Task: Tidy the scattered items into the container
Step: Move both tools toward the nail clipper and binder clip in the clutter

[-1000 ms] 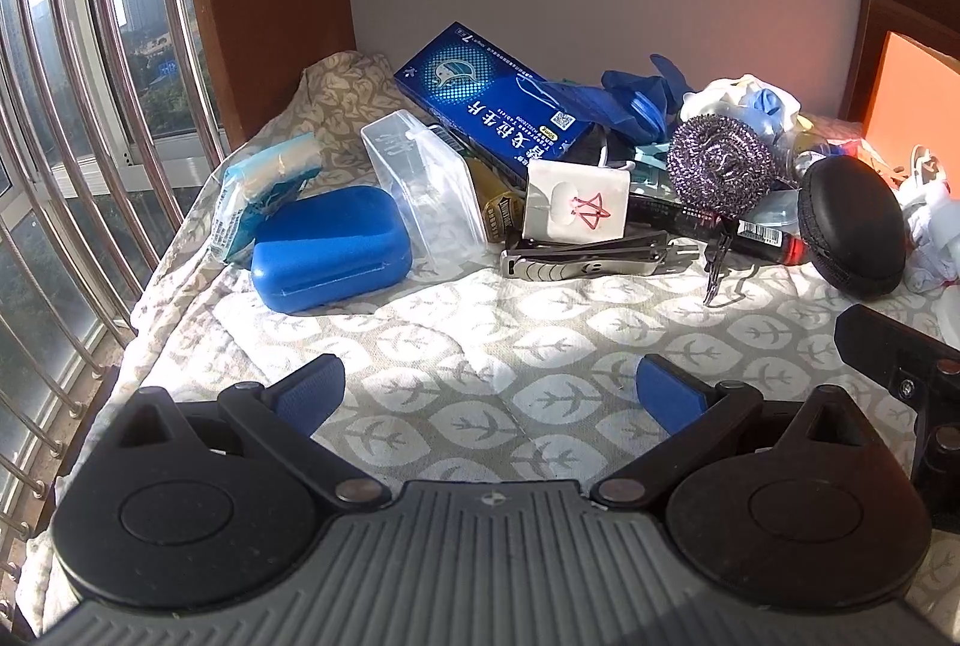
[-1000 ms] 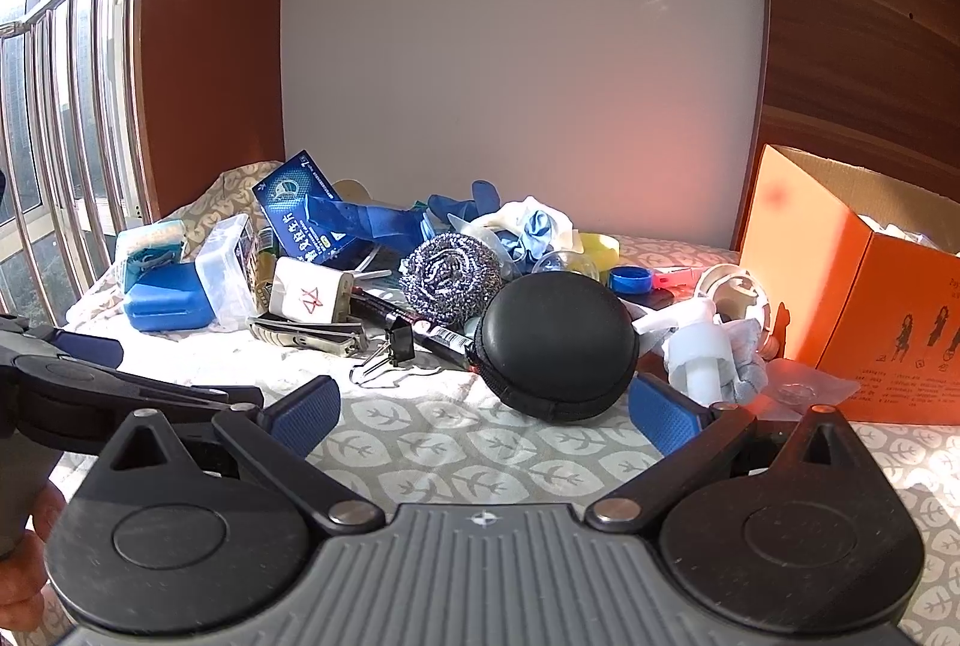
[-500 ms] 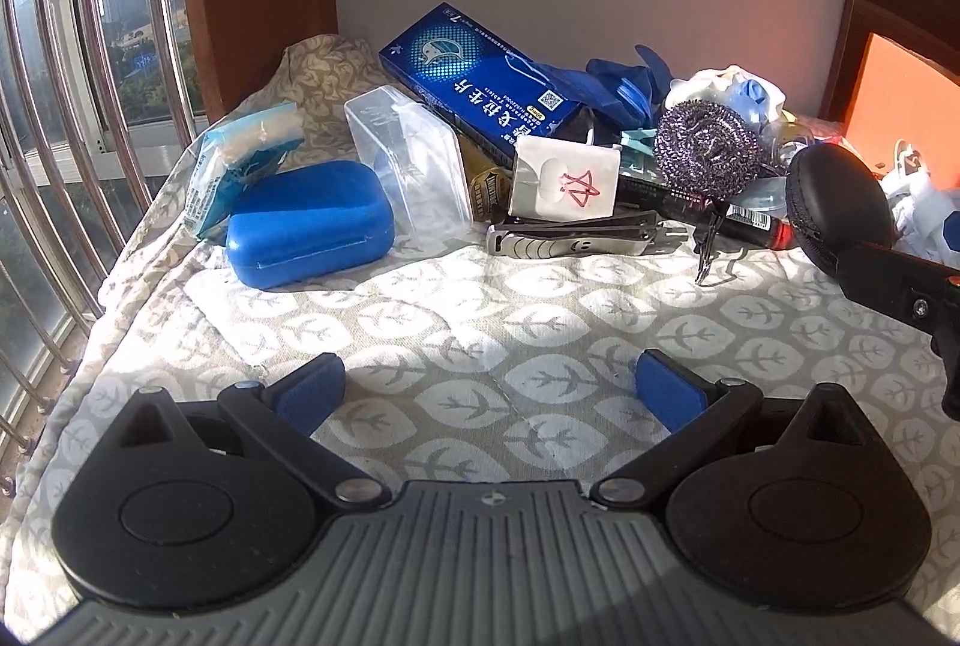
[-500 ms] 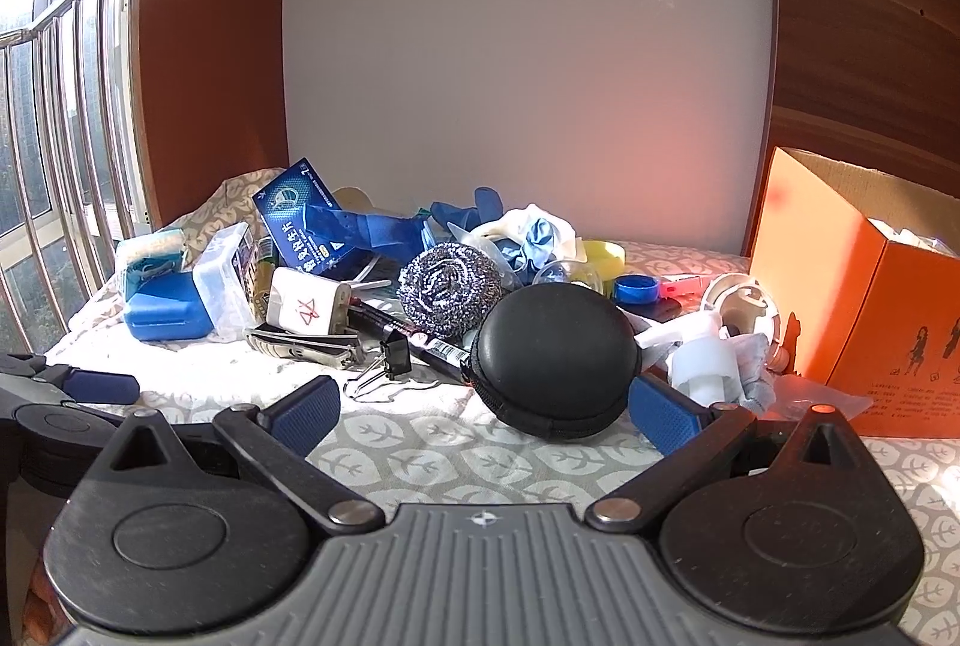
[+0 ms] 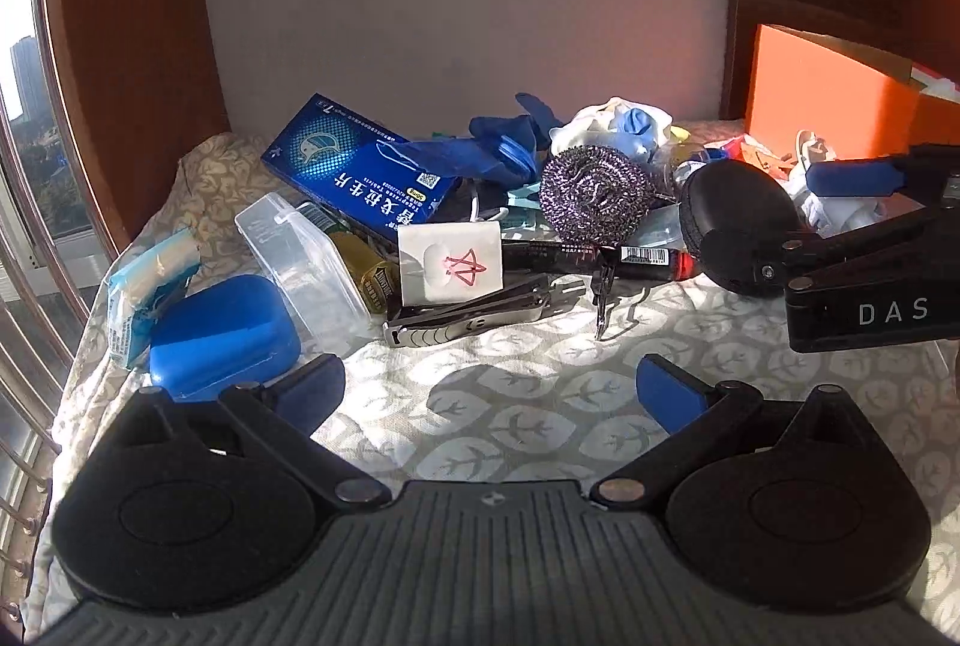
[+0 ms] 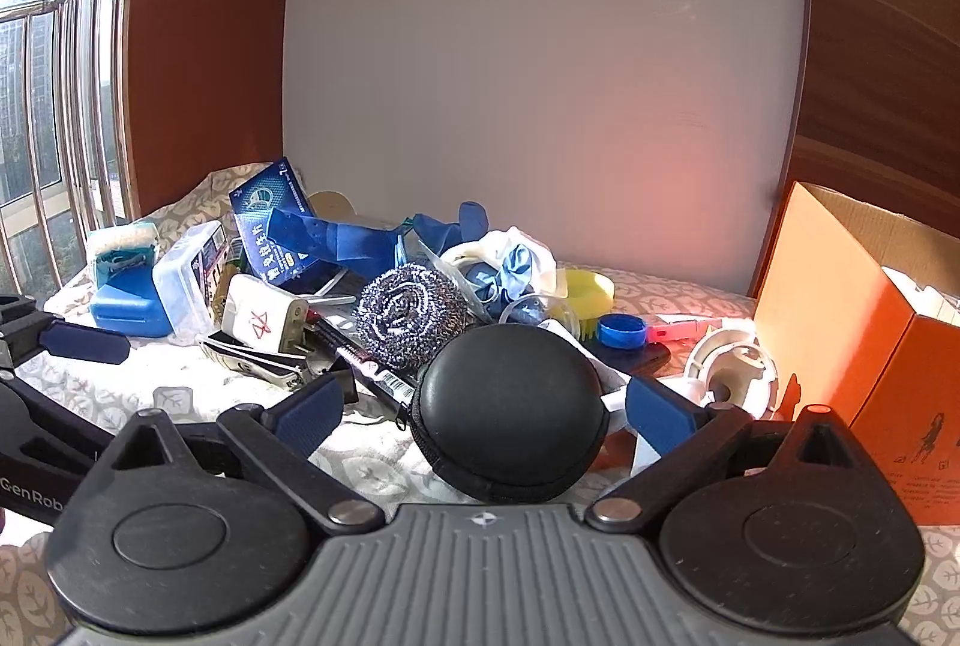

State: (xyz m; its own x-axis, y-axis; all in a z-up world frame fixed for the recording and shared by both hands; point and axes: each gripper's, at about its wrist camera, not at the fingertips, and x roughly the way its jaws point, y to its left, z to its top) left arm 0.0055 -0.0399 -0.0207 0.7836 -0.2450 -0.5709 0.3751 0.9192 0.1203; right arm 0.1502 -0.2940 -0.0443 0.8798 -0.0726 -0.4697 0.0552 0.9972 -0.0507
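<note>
A round black zip case lies on the leaf-patterned cloth, right in front of my right gripper. The case sits between the two blue pads, whose jaws are closing; a small gap still shows on each side. The orange cardboard box stands open at the right. My left gripper is open over bare cloth with nothing between its fingers, just right of a blue soap case. In the left wrist view the black case is partly hidden behind the right gripper's arm.
Clutter lies behind the case: a steel scourer, a blue glove box, a clear plastic box, a metal clipper, a white marked packet and a black pen. Window bars run along the left.
My right gripper has moved forward until the black case sits between its fingers, and the jaws have narrowed. The left gripper has rolled and swung right; the right gripper reaches further into its view.
</note>
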